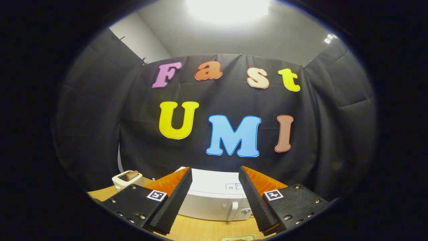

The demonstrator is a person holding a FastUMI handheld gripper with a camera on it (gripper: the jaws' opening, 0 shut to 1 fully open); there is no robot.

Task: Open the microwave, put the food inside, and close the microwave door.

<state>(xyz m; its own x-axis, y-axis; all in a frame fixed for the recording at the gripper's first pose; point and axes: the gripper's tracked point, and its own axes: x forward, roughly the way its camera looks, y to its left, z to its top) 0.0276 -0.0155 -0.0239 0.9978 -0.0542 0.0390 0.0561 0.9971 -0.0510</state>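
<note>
The gripper [215, 187] is spread wide with nothing between its fingers, held above a wooden table [200, 229]. Beyond the fingers, seen in the gap between them, a white microwave [214, 197] sits on the table with its door closed. Its long axis runs left to right, and its front faces the near side, with the handle and control panel toward its right end. To the far left stands a white toaster [127, 179] holding a slice of toast [132, 174].
</note>
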